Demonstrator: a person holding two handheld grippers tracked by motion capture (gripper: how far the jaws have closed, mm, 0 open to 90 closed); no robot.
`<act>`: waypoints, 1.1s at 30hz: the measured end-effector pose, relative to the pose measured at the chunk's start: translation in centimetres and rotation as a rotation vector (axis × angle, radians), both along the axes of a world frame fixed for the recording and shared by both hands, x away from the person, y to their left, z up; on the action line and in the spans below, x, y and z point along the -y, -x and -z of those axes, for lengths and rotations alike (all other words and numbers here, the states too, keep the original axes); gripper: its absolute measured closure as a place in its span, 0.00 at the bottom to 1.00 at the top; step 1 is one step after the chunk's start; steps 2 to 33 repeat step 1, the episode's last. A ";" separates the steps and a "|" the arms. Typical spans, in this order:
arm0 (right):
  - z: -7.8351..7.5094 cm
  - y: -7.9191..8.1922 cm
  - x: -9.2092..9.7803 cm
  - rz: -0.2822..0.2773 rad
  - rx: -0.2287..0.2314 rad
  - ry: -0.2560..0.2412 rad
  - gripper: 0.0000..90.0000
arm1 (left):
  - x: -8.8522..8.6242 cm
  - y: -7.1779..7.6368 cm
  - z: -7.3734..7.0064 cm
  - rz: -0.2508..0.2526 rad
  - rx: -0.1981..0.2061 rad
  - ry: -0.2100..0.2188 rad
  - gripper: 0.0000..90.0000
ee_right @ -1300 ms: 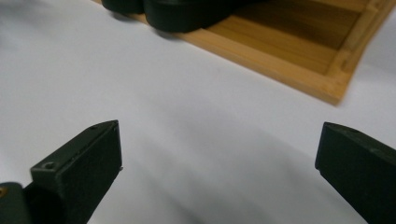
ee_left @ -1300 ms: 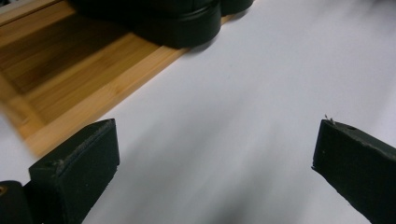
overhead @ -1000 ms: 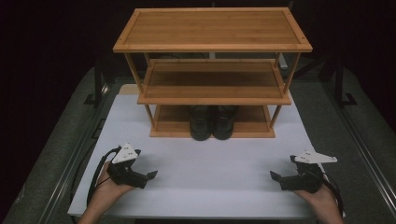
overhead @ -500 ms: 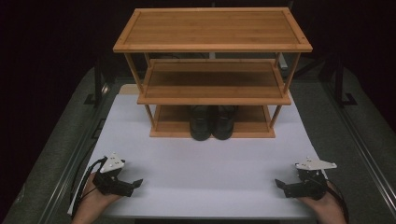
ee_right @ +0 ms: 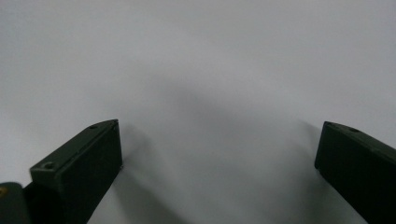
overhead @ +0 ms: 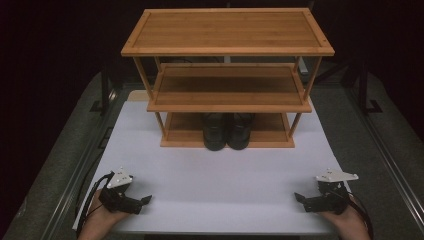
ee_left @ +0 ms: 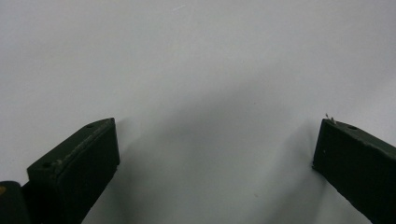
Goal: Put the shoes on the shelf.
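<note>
**Tongs idle at the near edge, shoes on the rack**

My left tongs (overhead: 146, 199) and right tongs (overhead: 298, 197) rest low at the near corners of the white counter (overhead: 220, 175), jaws spread wide and holding nothing. The black shoes (overhead: 227, 130) sit side by side on the rack's (overhead: 227, 30) bottom shelf, well apart from both.

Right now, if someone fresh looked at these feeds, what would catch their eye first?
Most likely the three-tier wooden rack at the far middle of the white mat, with a pair of black shoes side by side on its bottom shelf. Next, the left gripper and right gripper rest at the mat's near corners, pointing inward, jaws wide apart and holding nothing.
</note>
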State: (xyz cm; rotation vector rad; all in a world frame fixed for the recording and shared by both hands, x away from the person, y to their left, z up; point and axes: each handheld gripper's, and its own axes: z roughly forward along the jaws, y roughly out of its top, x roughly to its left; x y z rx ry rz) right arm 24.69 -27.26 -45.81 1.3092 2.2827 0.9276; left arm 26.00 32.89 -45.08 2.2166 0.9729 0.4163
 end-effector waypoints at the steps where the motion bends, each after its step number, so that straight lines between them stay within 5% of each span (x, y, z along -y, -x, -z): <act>1: 0.0 0.0 0.0 0.000 0.000 0.000 0.00 | 0.0 0.0 0.0 0.000 0.000 0.000 0.00; 33: 0.0 0.0 0.0 0.000 0.000 0.000 0.00 | 0.0 0.0 0.0 0.000 0.000 0.000 0.00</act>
